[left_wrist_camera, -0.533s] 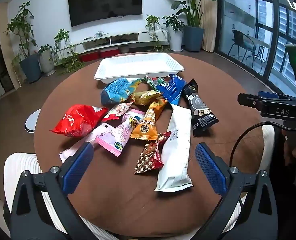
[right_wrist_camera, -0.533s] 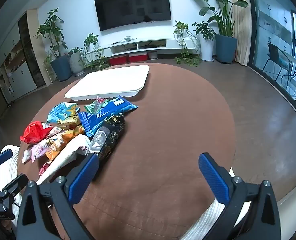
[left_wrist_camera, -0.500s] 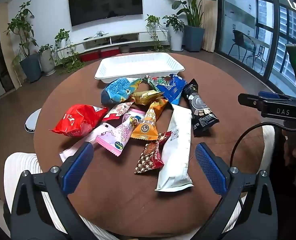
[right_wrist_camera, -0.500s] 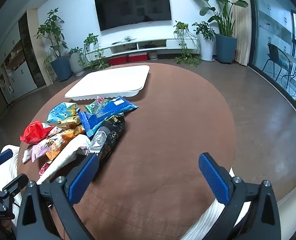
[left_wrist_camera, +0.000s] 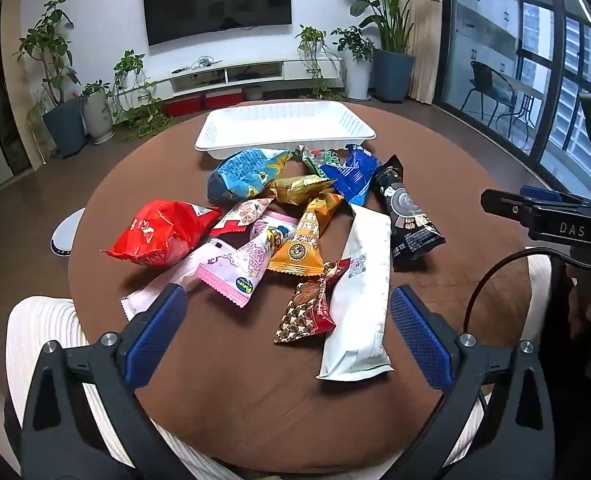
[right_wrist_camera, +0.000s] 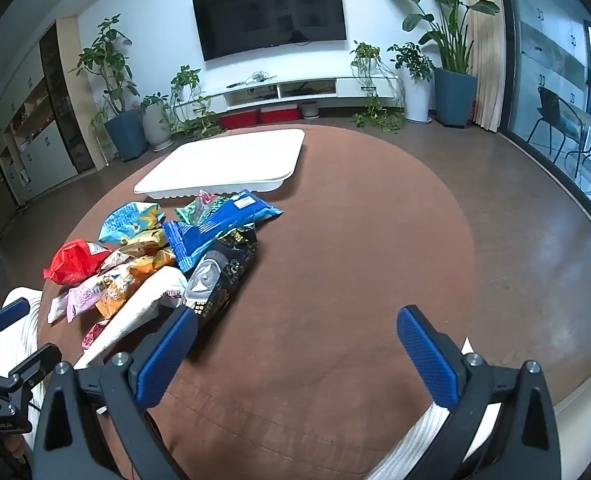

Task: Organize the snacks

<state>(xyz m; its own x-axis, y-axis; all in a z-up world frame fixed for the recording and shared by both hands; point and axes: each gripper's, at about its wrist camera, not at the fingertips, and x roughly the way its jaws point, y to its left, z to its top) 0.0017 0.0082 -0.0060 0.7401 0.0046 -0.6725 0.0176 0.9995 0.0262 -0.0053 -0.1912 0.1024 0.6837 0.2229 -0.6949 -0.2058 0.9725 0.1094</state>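
On the table [left_wrist_camera: 223,412] — snack packets [left_wrist_camera: 295,240], white tray [left_wrist_camera: 283,130].

Hidden in the left wrist view: most of the green packet [left_wrist_camera: 317,159], tucked behind the gold packet [left_wrist_camera: 300,188] and the blue packet [left_wrist_camera: 351,174], and the near end of the long pale pink packet [left_wrist_camera: 163,286], covered by a pad of the left hand-held gripper [left_wrist_camera: 287,336]. Cut off at the right edge: the right hand-held gripper [left_wrist_camera: 551,216], only its side showing. Too small to read in the right wrist view: print on the black packet [right_wrist_camera: 219,276], its near end behind a blue pad; inside of the white tray [right_wrist_camera: 223,166] not visible from this low angle.
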